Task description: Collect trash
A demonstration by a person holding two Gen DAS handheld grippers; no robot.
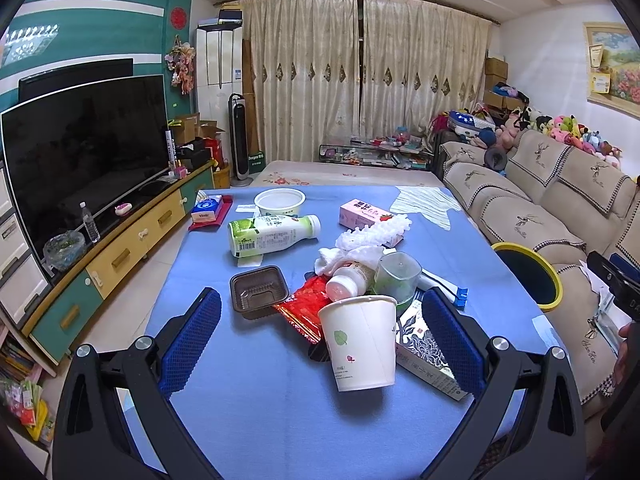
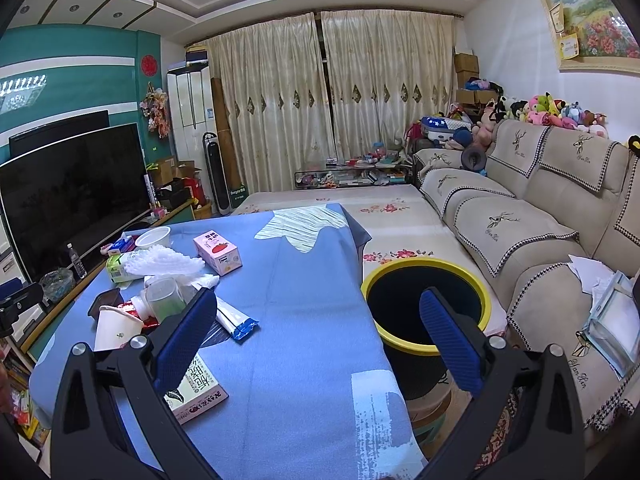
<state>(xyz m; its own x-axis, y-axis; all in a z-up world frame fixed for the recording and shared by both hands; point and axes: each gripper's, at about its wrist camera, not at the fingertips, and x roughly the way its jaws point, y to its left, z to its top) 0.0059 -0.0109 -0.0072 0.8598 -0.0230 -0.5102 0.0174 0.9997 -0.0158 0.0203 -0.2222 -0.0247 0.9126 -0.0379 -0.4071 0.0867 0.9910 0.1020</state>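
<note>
Straddling paper cup [image 1: 362, 342], left jaws wide.

Cream curtains [image 1: 360, 76] are hanging closed across the far wall, letting a little daylight glow through. A large dark television [image 1: 84, 152] is standing on a long teal and yellow cabinet [image 1: 120, 256] against the teal wall. A beige sofa [image 2: 540, 216] is running along the white wall, with plush toys [image 2: 552, 110] crowding its back and a framed flower painting [image 2: 588, 20] hanging above.

Blue tablecloth [image 1: 260, 400], yellow-rimmed black bin [image 2: 426, 344], white leaf-printed paper cup [image 1: 360, 344].
</note>
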